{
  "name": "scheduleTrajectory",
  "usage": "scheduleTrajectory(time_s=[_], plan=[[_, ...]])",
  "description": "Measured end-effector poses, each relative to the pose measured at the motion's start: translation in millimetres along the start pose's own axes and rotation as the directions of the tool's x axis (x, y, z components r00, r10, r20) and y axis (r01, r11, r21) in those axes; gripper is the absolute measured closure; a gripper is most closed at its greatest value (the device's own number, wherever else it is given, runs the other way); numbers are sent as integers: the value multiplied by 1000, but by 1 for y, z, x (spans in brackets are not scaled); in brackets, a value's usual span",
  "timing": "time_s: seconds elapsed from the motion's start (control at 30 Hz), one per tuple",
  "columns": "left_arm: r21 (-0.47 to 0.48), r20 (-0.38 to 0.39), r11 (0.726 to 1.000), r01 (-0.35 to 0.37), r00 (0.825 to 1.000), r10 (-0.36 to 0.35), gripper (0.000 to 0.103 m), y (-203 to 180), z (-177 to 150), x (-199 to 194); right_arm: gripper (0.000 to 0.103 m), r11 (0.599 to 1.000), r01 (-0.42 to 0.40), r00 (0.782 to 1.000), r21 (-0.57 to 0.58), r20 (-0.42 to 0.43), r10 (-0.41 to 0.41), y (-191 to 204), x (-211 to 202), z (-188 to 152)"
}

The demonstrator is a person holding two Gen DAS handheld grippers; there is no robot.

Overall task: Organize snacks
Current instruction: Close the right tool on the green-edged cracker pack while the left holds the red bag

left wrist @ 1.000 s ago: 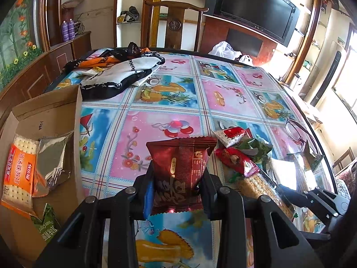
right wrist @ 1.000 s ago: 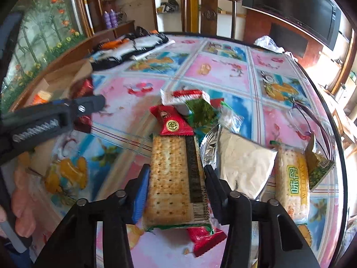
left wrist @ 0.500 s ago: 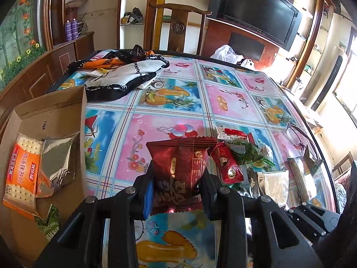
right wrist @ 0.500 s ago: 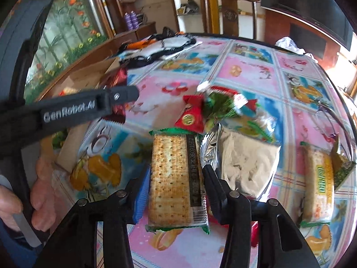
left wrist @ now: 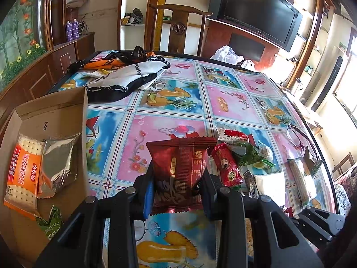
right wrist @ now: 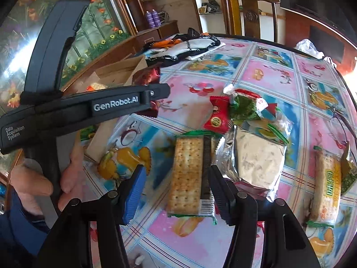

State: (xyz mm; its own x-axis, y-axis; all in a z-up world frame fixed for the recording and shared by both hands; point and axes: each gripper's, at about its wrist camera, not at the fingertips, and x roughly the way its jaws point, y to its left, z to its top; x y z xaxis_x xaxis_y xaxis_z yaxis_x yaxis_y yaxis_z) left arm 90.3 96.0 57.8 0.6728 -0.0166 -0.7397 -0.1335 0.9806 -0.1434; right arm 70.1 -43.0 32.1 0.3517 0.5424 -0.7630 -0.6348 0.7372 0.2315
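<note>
The dark red snack packet (left wrist: pixel 178 169) is hanging clamped in the left tongs (left wrist: pixel 177 192), right of the cardboard box (left wrist: pixel 53 109). Further right, the right tongs (right wrist: pixel 176 189) are spreading apart around the cracker pack (right wrist: pixel 189 176) lying on the worktop (left wrist: pixel 232 102).

Glossy foil dark red snack packet (left wrist: pixel 178 169); matt brown cardboard box (left wrist: pixel 55 111); shiny plastic tablecloth (left wrist: pixel 169 102).

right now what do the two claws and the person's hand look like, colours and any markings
Both claws are black plastic with round metal pivot pins and blue ribbed pads on the fingers: the left claw and the right claw. The left one's body reads "GenRobot.AI" and "Data Acquisition System" in white. The bare hand grips a black handle, beside dark blue fabric.
</note>
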Motion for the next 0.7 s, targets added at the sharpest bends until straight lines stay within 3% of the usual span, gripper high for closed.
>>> scheduleTrajectory(time_s=[0.13, 0.23, 0.37, 0.57, 0.7], plan=[[-3, -2, 1000, 2, 1000, -2, 70, 1, 0, 0, 41, 998, 66, 998, -4, -7, -66, -4, 10, -1], [-4, -2, 1000, 4, 1000, -4, 70, 1, 0, 0, 39, 997, 71, 997, 21, -40, -70, -13, 18, -1], [-4, 0, 1000, 3, 1000, -3, 70, 2, 0, 0, 37, 994, 102, 995, 32, -18, -102, -14, 13, 1], [-2, 2, 1000, 2, 1000, -2, 70, 1, 1, 1, 36, 997, -38, 999, 70, -23, 40, -18, 4, 3], [-2, 4, 1000, 3, 1000, -3, 70, 1, 1, 0, 34, 988, -139, 989, 68, -44, 142, -16, -4, 1]])
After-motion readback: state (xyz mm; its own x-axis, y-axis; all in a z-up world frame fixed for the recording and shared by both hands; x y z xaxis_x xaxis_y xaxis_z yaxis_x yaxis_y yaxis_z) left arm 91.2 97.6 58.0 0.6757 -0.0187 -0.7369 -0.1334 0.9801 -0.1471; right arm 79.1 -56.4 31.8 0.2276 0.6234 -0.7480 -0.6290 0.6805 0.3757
